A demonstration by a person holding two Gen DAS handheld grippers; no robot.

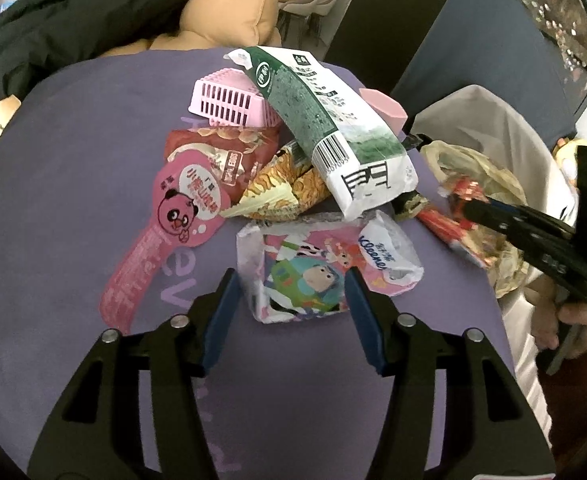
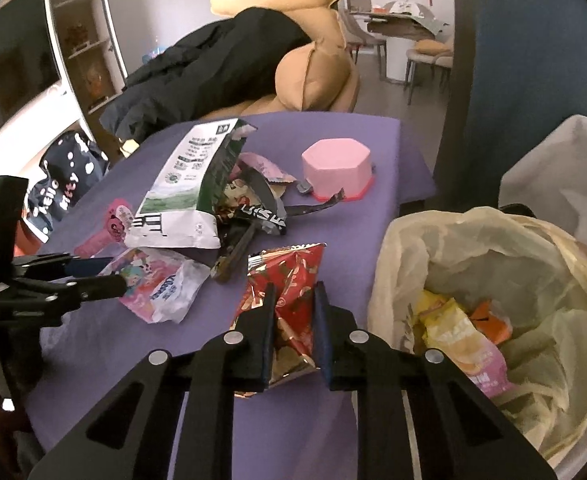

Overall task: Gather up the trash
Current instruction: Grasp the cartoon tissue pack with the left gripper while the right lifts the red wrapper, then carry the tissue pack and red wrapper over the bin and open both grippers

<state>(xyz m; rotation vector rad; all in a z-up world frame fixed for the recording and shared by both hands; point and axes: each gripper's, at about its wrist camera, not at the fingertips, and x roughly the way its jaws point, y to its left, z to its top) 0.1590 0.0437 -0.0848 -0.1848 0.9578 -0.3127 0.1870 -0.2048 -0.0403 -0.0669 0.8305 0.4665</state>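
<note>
Nearest the lens, the right gripper (image 2: pixel 293 312) is clamped on a crinkled red foil snack wrapper (image 2: pixel 289 280), the lined bin (image 2: pixel 413 240) at three o'clock already holding wrappers, while the left gripper (image 1: pixel 291 300) stands apart around a pink cartoon tissue packet (image 1: pixel 321 264), most litter remaining on the purple table (image 1: pixel 73 140).

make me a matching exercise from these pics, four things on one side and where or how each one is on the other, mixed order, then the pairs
Things
1. red snack wrapper
2. tissue pack
3. pink hexagonal tub
4. yellow chip bag

Places or states
A. upside down on the purple table
B. lying inside the lined bin
C. clamped in the right gripper
D. between the fingers of the left gripper, no contact visible

Pairs: 1-C, 2-D, 3-A, 4-B
</note>
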